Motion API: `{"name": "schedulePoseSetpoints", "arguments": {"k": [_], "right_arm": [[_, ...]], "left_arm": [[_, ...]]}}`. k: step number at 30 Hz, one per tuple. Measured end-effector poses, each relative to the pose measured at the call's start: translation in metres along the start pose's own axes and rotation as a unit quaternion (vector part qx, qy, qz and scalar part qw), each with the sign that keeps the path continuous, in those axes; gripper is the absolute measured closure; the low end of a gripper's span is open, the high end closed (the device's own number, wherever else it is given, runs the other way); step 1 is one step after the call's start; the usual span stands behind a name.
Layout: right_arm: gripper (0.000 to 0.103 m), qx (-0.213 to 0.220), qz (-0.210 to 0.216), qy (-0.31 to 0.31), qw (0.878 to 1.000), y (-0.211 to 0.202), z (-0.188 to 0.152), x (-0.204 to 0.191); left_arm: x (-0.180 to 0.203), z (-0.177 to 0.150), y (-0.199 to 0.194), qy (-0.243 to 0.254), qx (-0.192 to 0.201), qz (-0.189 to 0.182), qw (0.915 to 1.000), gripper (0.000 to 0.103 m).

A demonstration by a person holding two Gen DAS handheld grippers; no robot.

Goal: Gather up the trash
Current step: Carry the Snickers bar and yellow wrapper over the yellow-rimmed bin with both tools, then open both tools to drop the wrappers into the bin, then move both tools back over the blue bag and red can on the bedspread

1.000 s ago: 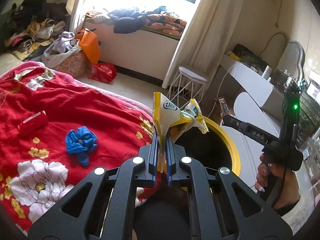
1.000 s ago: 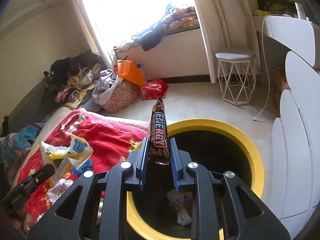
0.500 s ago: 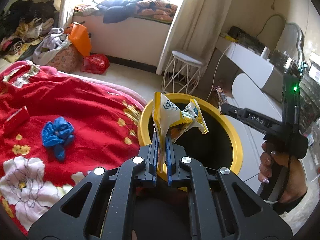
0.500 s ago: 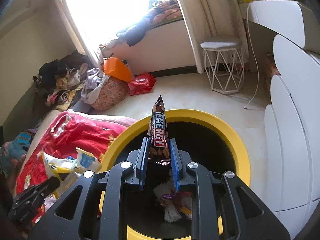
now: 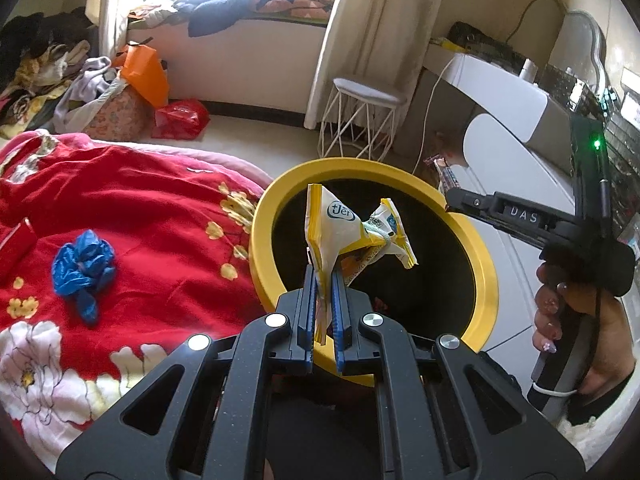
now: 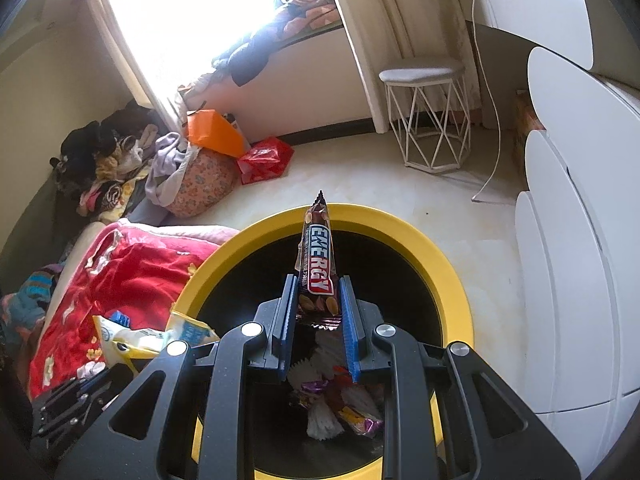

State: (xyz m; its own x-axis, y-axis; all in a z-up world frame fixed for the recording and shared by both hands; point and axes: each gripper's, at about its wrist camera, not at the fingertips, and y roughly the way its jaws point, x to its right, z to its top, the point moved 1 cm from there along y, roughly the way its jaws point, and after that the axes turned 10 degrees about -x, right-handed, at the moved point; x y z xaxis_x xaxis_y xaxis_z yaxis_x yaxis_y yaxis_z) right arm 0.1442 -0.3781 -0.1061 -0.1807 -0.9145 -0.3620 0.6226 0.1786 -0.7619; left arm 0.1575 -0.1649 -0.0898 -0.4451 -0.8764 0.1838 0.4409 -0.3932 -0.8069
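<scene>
My left gripper [image 5: 324,280] is shut on a crumpled yellow-and-white snack bag [image 5: 340,232] and holds it over the yellow-rimmed black trash bin [image 5: 280,200]. My right gripper [image 6: 318,284] is shut on a dark "ENERGY" bar wrapper [image 6: 316,268], upright above the same bin [image 6: 448,280]. Several wrappers and white paper [image 6: 328,412] lie at the bin's bottom. A crumpled blue wrapper [image 5: 82,270] lies on the red floral blanket [image 5: 140,208]. The snack bag also shows in the right wrist view [image 6: 132,336], at the bin's left rim.
The bed with the blanket is left of the bin. A white wire stool [image 6: 424,112] stands on the floor beyond. White rounded cabinets [image 6: 568,280] are to the right. An orange bag [image 5: 146,68], a red bag [image 5: 180,118] and piled clothes [image 6: 104,160] lie by the window wall.
Both grippers have moved further over the bin with their wrappers held. The bin now fills more of each view, and its contents show in the right wrist view.
</scene>
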Motion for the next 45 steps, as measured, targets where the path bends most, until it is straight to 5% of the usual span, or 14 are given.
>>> {"name": "schedulePoseSetpoints", "arguments": {"k": [15,17,19,21,25,36,45], "right_arm": [[0.082,-0.006,-0.004,0.003,1.000,0.004,0.001,0.004],[0.077,-0.003,-0.007,0.005,1.000,0.003,0.001,0.004],[0.067,0.002,-0.010,0.006,1.000,0.000,0.001,0.005],[0.062,0.006,-0.013,0.003,1.000,-0.003,0.002,0.004],[0.050,0.016,-0.020,-0.004,1.000,-0.009,0.002,0.000],[0.036,0.033,-0.019,-0.018,0.999,-0.028,0.000,-0.017],[0.033,0.047,-0.010,-0.049,0.998,-0.043,0.000,-0.045]], "left_arm": [[0.020,-0.003,0.017,0.030,-0.021,-0.024,0.9990,0.097],[0.020,-0.002,0.015,0.030,-0.017,-0.032,0.9989,0.082],[0.020,0.000,0.012,0.027,-0.011,-0.033,0.9990,0.053],[0.018,0.000,0.006,0.019,-0.003,-0.042,0.9989,0.050],[0.014,0.002,-0.006,0.004,0.017,-0.047,0.9987,0.010],[0.002,0.003,-0.039,-0.011,0.053,-0.010,0.9985,0.010],[-0.013,0.003,-0.063,-0.018,0.076,0.004,0.9969,0.010]]}}
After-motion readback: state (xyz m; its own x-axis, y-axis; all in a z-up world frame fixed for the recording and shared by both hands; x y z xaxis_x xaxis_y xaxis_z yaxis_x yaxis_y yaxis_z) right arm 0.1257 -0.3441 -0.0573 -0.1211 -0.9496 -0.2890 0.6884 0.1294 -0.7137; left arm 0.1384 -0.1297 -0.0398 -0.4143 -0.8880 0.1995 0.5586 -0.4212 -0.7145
